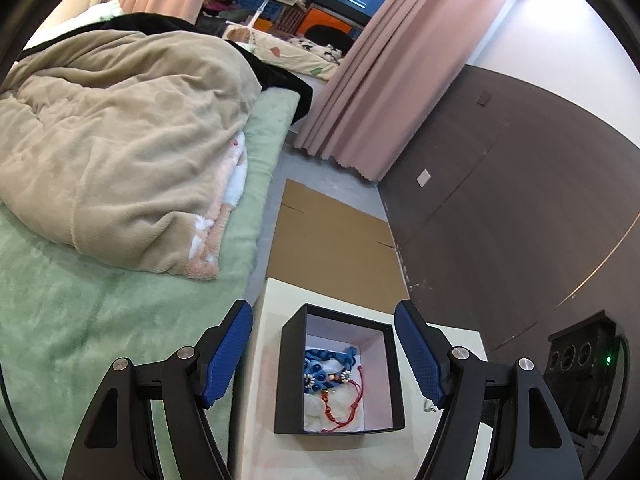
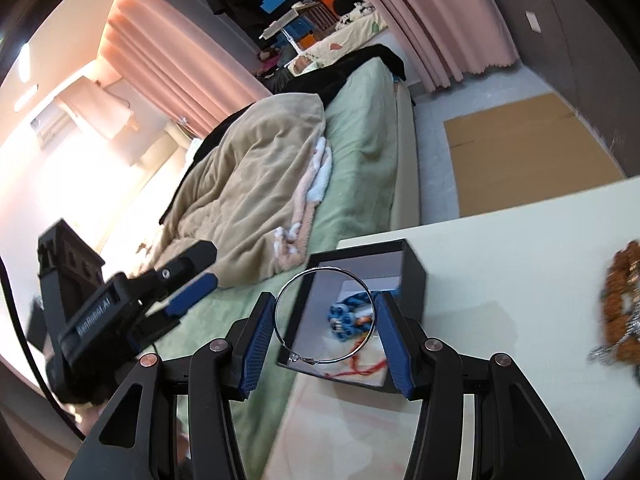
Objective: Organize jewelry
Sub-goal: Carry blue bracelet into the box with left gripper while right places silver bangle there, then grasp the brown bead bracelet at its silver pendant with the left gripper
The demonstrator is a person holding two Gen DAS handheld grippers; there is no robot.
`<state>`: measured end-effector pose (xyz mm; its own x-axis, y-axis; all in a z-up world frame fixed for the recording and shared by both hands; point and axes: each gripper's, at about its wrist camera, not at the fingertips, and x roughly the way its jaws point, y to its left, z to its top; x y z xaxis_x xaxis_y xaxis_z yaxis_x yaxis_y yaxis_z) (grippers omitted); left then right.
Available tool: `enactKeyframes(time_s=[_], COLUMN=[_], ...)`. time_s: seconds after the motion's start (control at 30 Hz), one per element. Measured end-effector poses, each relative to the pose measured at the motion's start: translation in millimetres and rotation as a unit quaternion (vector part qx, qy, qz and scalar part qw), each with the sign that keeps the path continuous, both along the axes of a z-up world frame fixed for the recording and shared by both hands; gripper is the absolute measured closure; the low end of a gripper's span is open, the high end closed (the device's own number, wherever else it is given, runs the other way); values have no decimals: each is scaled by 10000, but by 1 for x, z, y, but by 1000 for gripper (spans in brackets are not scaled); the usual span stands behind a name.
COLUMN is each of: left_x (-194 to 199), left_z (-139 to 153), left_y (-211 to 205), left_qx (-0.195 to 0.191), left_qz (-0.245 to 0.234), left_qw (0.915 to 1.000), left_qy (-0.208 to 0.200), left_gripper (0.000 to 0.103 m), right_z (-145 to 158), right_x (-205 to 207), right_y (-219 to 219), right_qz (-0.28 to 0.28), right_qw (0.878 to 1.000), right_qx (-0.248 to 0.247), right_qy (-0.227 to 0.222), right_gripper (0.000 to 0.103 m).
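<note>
- Above the black box [image 2: 414, 270], your right gripper [image 2: 326, 322] has its jaws clamped across a thin wire hoop [image 2: 325, 315]; squeezing could bend it.
- Release early and it lands on the table [image 2: 520, 240].
- Your left gripper [image 1: 323, 354] has its jaws apart, empty.

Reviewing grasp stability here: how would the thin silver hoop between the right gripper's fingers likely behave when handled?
The silver hoop is thin wire, so probably very light and slightly springy. Its smooth round shape could slip or pivot between the right gripper pads. Released over the black box, it would likely drop flat.
</note>
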<state>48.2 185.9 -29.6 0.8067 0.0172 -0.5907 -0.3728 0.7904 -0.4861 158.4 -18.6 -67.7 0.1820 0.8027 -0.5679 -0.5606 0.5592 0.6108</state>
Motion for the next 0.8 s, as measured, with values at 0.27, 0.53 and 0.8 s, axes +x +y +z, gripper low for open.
enactKeyframes(time_s=[0.27,0.53,0.8], left_x=[0,7,18], left_z=[0,2,5], left_y=[-3,-25,-61], left_qx=[71,151,279], left_qz=[38,-176,-520], left_qw=[10000,9997,9983], left_qy=[16,6,-10], left_gripper=[29,29,29], right_z=[-6,10,21], right_x=[8,17,26], right_y=[-10,-66,-126], right_qz=[-204,-794,-1421], right_qw=[9989,9953,9867], right_qx=[-306,-554,-794], right_qy=[303,97,23], right_gripper=[24,21,21])
